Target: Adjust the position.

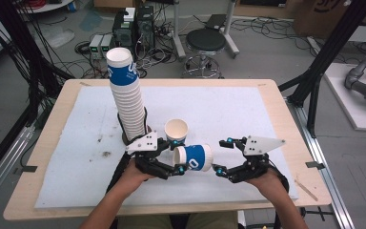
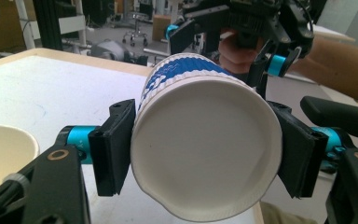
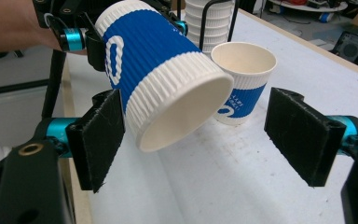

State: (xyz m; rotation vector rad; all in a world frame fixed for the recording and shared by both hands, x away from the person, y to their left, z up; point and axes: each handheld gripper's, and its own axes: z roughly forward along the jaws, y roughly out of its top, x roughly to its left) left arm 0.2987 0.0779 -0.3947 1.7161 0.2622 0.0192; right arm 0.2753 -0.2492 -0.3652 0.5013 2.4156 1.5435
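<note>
Over on the left of the desk (image 1: pixel 76 143), which carries a white foam sheet, a tall stack of cups (image 1: pixel 126 98) rises in a black wire holder, leaning slightly away from me. Just beside its foot the person's left tool (image 1: pixel 178 155) comes in from below, its two black pads clamped on the base end of a held cup (image 1: pixel 194 157), a blue-and-white paper one lying on its side in the air. In the left gripper view the round bottom of the cup (image 2: pixel 205 149) sits between the pads, and the base rim looks slightly dented at the lower edge, so the squeeze is already telling on it.

Right behind the held cup stands an upright cup (image 1: pixel 176 131) on the foam, open mouth up, close but, as far as I can tell, not touching.

Further right, the right tool (image 1: pixel 223 155) stands with its jaws wide apart, gripping nothing. In the right gripper view the cup's open mouth (image 3: pixel 186 116) points toward it, close to one pad (image 3: pixel 100 135) and well apart from the other.

I judge the cup very light, thin-walled and easy to crush. The ribbed sleeve should give good friction, the smooth rim less. The mouth is the softest part and will go oval under pressure. The sensible hold for the right tool is across the ribbed band just below the rim, closing gently.
</note>
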